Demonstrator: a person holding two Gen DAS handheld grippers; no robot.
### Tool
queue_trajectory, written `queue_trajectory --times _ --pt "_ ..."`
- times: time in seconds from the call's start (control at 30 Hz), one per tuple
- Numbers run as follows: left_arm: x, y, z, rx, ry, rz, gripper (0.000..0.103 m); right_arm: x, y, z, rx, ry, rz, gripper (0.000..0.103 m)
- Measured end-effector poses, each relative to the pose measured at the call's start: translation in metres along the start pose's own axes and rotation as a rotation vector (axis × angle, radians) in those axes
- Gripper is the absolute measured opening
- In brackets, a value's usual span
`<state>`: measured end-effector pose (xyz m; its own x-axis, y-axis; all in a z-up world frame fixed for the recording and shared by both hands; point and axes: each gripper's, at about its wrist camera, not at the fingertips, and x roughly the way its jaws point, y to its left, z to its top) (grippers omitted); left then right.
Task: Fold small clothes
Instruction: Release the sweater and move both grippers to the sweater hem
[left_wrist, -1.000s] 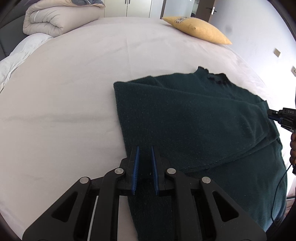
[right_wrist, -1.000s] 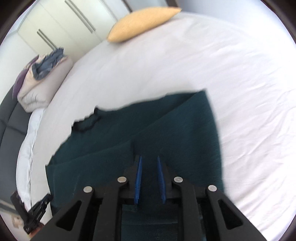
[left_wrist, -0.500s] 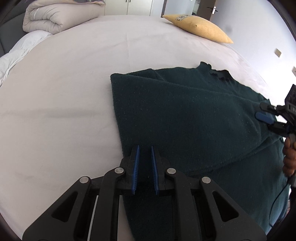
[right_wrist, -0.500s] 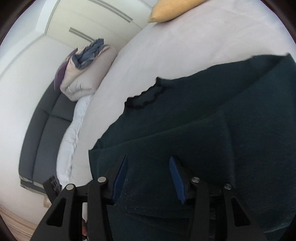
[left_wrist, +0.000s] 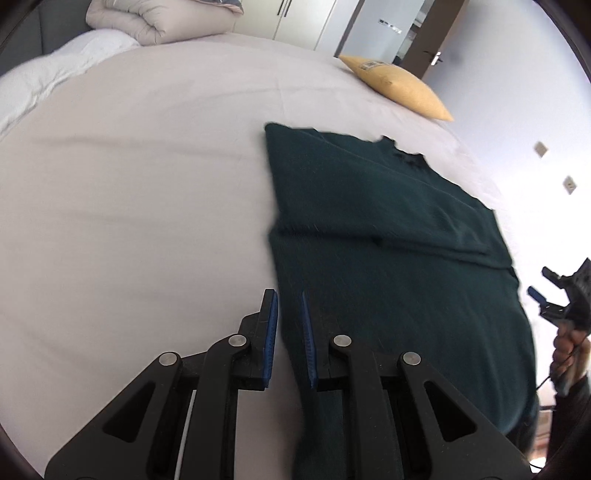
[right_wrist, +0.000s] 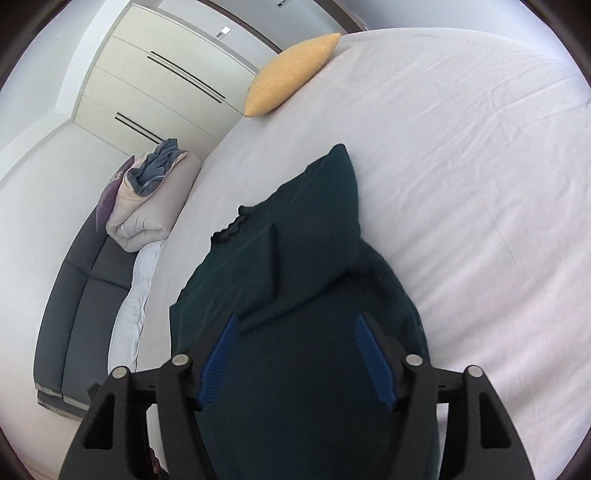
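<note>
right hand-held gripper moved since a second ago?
Yes. In the left wrist view the right hand-held gripper has dropped lower against the dark green sweater, jaws just opening.

A dark green knitted sweater (left_wrist: 388, 236) lies flat on the bed (left_wrist: 129, 203), partly folded: one sleeve lies folded across its body, the frilled neckline toward the far side.

Soft, even daylight fills both fisheye views, leaving the pale bed sheet (right_wrist: 461, 155) bright and nearly washed out on the right. The dark green sweater (left_wrist: 388, 240) swallows detail, its near edges smeared by motion blur. Lines bow sharply toward the black, vignetted corners. Shadows are faint.
</note>
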<state>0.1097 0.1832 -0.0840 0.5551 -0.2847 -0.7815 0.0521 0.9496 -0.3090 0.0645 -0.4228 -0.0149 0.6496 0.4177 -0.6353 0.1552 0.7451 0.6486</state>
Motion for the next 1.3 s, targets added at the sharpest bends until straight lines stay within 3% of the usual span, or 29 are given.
queue_trajectory --times 0.03,0.07,0.1,0.17,0.47,0.57,0.8,1.13,1.3 --pt "-0.007 0.000 -0.011 -0.006 0.004 -0.021 0.016 -0.011 0.001 -0.010 -0.025 0.002 -0.006 0.072" --pt "-0.014 0.001 -0.024 -0.017 0.015 -0.043 0.028 -0.021 0.001 -0.020 -0.041 0.008 -0.014 0.072" --pt "-0.021 0.001 -0.034 -0.027 0.022 -0.053 0.056 -0.030 0.001 -0.030 -0.057 0.016 -0.023 0.073" --pt "-0.033 0.005 -0.057 -0.074 0.027 -0.098 0.086 -0.046 -0.001 -0.048 -0.084 0.032 -0.038 0.074" --pt "-0.063 0.012 -0.123 -0.187 0.141 -0.250 0.086 -0.093 -0.034 -0.098 -0.034 0.068 -0.055 0.074" --pt "-0.070 0.016 -0.135 -0.200 0.165 -0.261 0.086 -0.099 -0.043 -0.106 -0.013 0.089 -0.046 0.074" --pt "-0.062 0.019 -0.149 -0.217 0.268 -0.288 0.086 -0.098 -0.047 -0.116 -0.006 0.129 -0.011 0.074" --pt "-0.045 0.037 -0.157 -0.309 0.308 -0.386 0.079 -0.100 -0.054 -0.120 0.033 0.146 0.032 0.074" --pt "-0.033 0.049 -0.155 -0.338 0.339 -0.471 0.079 -0.103 -0.057 -0.120 0.038 0.152 0.055 0.074"
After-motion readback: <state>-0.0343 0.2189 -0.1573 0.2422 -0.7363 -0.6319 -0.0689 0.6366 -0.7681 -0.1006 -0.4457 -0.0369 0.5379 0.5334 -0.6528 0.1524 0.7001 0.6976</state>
